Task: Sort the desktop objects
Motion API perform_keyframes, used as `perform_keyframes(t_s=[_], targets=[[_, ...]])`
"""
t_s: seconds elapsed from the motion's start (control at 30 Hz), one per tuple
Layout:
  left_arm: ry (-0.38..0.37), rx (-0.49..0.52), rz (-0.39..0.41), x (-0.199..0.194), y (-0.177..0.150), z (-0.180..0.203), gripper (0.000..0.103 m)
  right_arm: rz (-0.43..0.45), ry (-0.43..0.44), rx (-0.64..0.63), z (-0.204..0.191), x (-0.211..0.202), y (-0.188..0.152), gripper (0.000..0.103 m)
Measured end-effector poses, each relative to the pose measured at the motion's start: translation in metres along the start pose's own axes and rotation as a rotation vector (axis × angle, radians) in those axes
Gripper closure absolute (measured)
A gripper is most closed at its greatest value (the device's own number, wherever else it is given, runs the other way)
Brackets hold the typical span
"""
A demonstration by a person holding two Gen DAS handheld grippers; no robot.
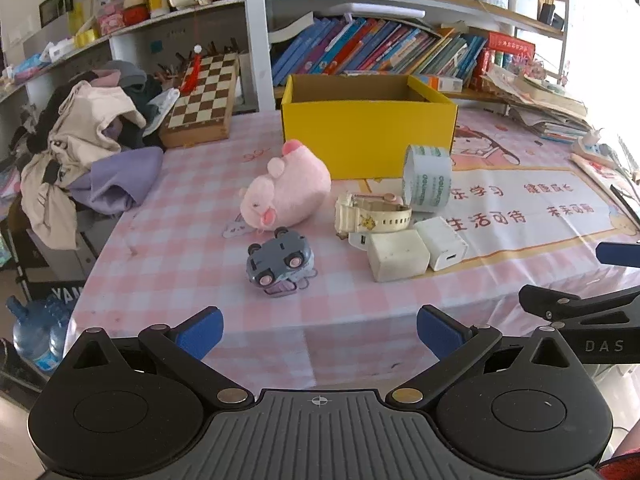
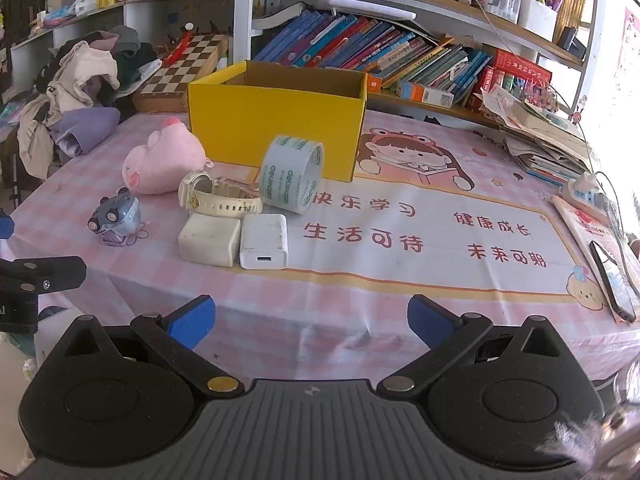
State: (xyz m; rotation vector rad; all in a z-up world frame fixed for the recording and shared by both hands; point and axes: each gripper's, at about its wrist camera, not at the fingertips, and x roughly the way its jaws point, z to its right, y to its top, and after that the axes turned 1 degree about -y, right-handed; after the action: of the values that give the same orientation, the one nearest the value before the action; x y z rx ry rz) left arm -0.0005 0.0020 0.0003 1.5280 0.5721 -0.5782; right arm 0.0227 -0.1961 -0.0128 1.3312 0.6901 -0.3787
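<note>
Sorting looks to me not yet begun; both tools I am steering hang at the near edge of the table (image 2: 400,288), each with its blue pads spread wide and nothing between them; my left gripper (image 1: 319,334) faces the small clutter from the left and my right gripper (image 2: 311,322) from the right, side by side, the tip of each showing at the margin of the other's view; every item sits loose on the pink checked cloth, well ahead of the fingertips and none touched; a yellow box (image 2: 276,128) stands open-topped at the back, which I judge to be the destination; in front of it a roll of tape (image 2: 291,174) stands on edge, just beside a white watch (image 2: 218,198); two white chargers (image 2: 234,240) lie touching each other nearest my right tool; a pink plush toy (image 1: 286,190) lies on its side left of the watch, and a grey toy car (image 1: 278,260) lies overturned, wheels up, nearest my left tool; my next move, I judge, calls for reaching forward and lowering one spread tool over a single item, probably the car or a charger, then closing and carrying it over the box rim.
</note>
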Motion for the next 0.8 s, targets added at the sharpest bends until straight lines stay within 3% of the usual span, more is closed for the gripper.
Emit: perform_keyframes(t_s=[0.8], targets=[[-0.032, 0.006, 0.007, -0.0067, -0.0029, -0.0023, 0.0, 0.023, -0.008, 0.005, -0.0059, -0.0083, -0.0012, 0.0]])
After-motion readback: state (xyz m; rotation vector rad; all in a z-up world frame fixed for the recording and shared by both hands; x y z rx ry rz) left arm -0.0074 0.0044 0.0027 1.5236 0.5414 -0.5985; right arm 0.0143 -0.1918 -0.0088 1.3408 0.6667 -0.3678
